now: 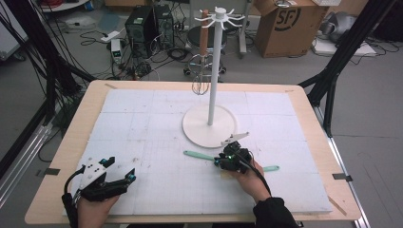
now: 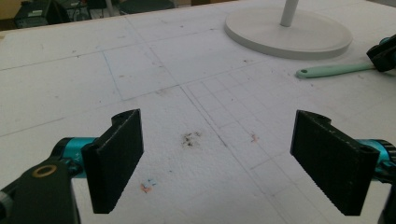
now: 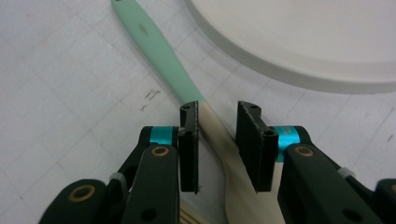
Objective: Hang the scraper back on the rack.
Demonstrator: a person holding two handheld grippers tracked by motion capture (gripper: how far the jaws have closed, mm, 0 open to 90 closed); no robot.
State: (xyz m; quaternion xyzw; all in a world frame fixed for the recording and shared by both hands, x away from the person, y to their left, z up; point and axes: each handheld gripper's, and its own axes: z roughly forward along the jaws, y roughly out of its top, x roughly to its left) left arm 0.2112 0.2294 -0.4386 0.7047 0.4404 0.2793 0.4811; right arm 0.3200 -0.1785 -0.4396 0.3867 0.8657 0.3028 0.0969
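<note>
Jaws of the right gripper (image 3: 217, 144) stood on each side of a wooden spatula (image 3: 219, 135) with a mint-green handle, which lay flat on the white mat (image 1: 142, 137). A small gap showed between the pads and the wood, so the spatula was not squeezed yet. From above, the right gripper (image 1: 231, 157) sat near the front right of the mat, just in front of the round white base (image 1: 209, 126) of a tall rack. The green handle pointed left and the other end stuck out to the right of the hand. A whisk (image 1: 202, 71) with a brown handle hung from the top of the rack. The left gripper (image 2: 217, 158) was spread wide with nothing inside it, and it rested low over the bare mat at the front left, far from the spatula
</note>
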